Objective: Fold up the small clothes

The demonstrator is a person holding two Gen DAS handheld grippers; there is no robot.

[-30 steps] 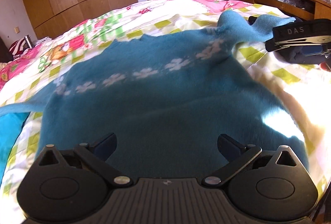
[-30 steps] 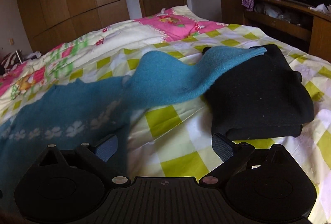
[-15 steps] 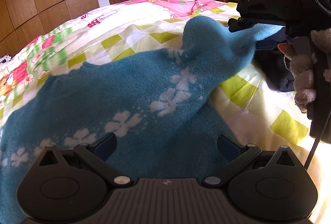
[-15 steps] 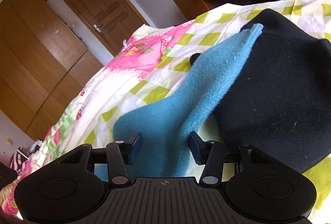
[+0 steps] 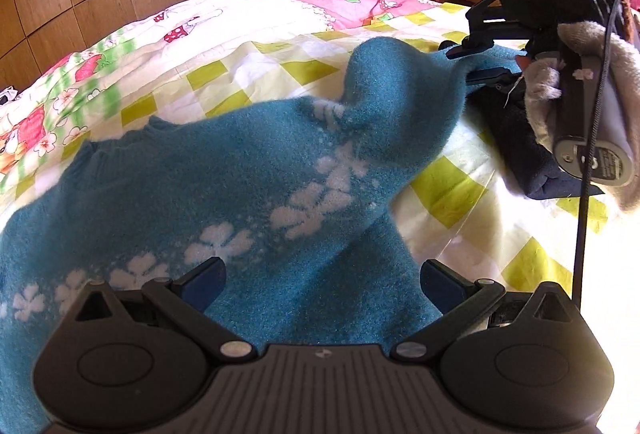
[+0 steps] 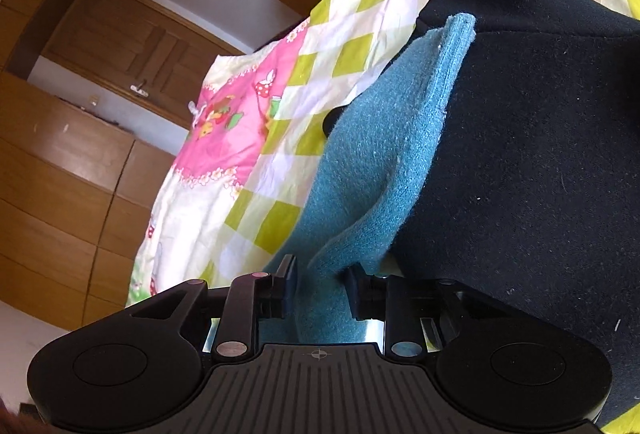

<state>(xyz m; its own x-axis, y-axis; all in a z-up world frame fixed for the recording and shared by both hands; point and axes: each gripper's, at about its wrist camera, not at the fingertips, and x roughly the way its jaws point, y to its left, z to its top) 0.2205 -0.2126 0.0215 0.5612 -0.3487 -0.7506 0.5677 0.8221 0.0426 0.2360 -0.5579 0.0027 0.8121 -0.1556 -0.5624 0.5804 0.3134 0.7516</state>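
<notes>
While the blue sweater [image 5: 224, 185] lay mostly flat across the bed [image 5: 248, 49] a second ago, its right sleeve [image 6: 384, 169] now rises off the quilt in a hump, because the right gripper [image 6: 320, 286] has narrowed its jaws onto the sleeve and rolled over sideways with it. Half a second back those jaws stood wider apart around the same sleeve; now they pinch the cloth between them. From the left wrist view, the sleeve [image 5: 404, 93] stretches up toward that gripper [image 5: 476, 57], with its far end lying against the folded black garment [image 6: 540, 161] just beside it. The left gripper [image 5: 322, 280] hovers over the sweater's body, jaws spread wide and holding nothing. I judge the sleeve fold has begun: the sleeve is secured and should next be carried inward across the flowered chest.
</notes>
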